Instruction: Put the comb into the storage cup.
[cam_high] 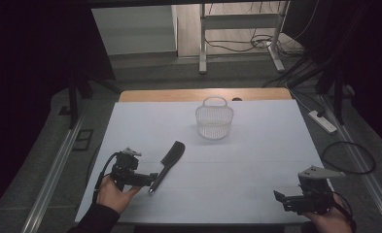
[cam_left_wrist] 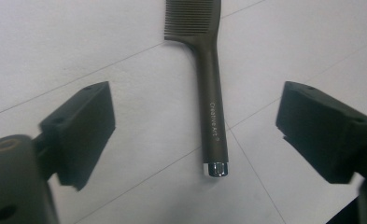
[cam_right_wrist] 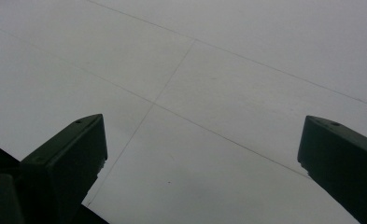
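Black comb (cam_high: 169, 160) lies flat on the white table (cam_high: 256, 160), handle toward the person.

The comb (cam_high: 168, 162) was black, with a shiny silver tip and small pale letters on its handle. The basket (cam_high: 214, 118) on the far side was white, with a fine mesh of little holes. The table (cam_high: 256, 160) was white with thin grey lines. Its far edge was light brown wood. Both grippers, left (cam_high: 152, 177) and right (cam_high: 278, 197), were black.
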A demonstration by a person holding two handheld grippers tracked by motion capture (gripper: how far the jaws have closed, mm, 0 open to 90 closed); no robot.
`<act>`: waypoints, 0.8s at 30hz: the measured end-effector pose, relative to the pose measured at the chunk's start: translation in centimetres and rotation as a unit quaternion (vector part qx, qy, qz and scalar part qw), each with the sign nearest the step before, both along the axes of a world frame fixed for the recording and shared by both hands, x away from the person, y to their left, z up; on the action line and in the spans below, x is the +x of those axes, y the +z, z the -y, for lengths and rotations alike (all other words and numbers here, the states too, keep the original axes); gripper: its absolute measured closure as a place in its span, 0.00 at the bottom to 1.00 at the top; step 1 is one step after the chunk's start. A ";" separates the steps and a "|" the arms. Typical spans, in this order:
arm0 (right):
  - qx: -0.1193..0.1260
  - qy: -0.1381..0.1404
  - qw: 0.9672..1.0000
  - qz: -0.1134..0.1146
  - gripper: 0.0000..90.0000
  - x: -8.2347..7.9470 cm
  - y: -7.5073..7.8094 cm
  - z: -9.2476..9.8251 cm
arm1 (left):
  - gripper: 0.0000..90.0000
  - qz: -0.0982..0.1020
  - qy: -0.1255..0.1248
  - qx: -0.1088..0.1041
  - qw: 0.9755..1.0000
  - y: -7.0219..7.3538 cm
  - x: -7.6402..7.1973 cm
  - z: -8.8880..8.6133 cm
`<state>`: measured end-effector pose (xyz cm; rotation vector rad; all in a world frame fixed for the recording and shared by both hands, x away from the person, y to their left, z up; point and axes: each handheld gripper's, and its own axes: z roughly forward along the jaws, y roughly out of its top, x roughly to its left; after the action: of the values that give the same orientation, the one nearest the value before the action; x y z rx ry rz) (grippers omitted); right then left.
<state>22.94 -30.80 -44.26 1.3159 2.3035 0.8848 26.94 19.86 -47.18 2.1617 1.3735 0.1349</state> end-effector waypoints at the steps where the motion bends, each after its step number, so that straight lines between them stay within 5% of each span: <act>1: 0.000 0.000 1.000 0.000 0.02 0.0 0.0 0.0 | 0.05 -0.004 -0.004 0.000 1.000 0.0 0.1 0.1; 16: -0.002 0.001 1.000 -0.002 0.02 0.0 0.0 -0.1 | 0.00 0.020 -0.030 0.008 0.999 0.4 0.4 1.3; 24: -0.004 0.002 1.000 -0.003 0.02 0.1 0.0 -0.1 | 0.00 0.007 -0.034 0.018 0.999 -0.4 1.2 2.1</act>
<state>22.99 -30.70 -44.30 1.3115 2.3131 0.8736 28.11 17.79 -47.61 2.2299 1.2969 0.1485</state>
